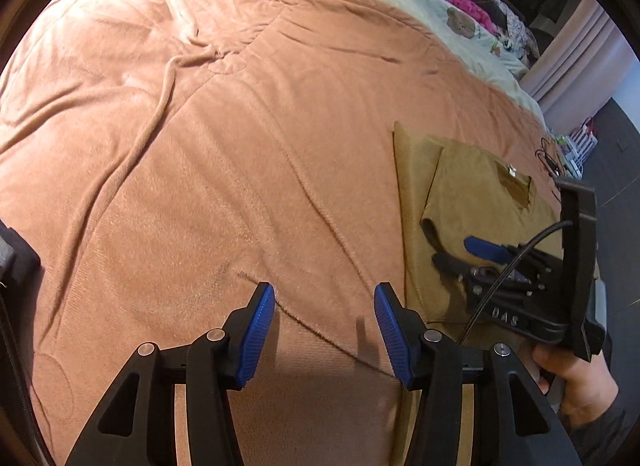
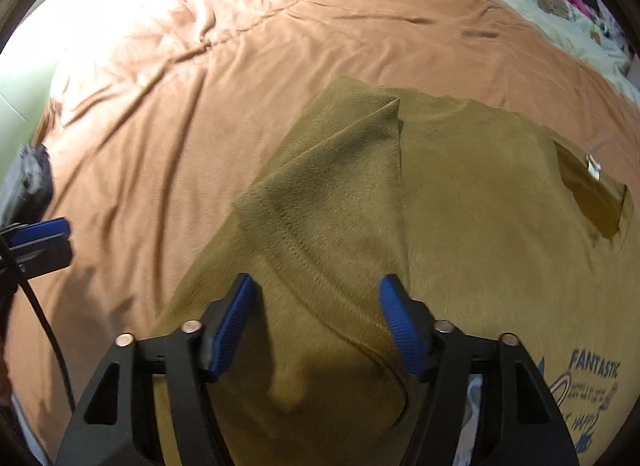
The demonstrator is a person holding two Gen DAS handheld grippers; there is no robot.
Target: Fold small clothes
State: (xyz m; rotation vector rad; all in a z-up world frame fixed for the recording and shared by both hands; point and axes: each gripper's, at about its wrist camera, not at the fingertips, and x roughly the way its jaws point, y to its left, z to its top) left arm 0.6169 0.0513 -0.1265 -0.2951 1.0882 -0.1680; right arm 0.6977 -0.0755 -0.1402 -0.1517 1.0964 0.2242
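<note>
An olive-brown T-shirt [image 2: 472,193] lies spread on the bed, its left side and sleeve [image 2: 344,153] folded inward over the body. Printed text shows at its lower right. My right gripper [image 2: 316,318] is open and empty, hovering just above the folded sleeve. In the left wrist view the shirt [image 1: 476,193] lies at the right, with the right gripper [image 1: 476,254] over it. My left gripper [image 1: 324,326] is open and empty over the bare blanket, left of the shirt's edge. Its fingertips [image 2: 40,242] show at the left edge of the right wrist view.
A salmon-pink plush blanket [image 1: 208,153] covers the bed, wrinkled at the far left. A cream cover with bear prints [image 1: 460,21] and a pile of clothes and soft toys [image 1: 480,5] lie at the far end. Curtains and dark floor are at the right.
</note>
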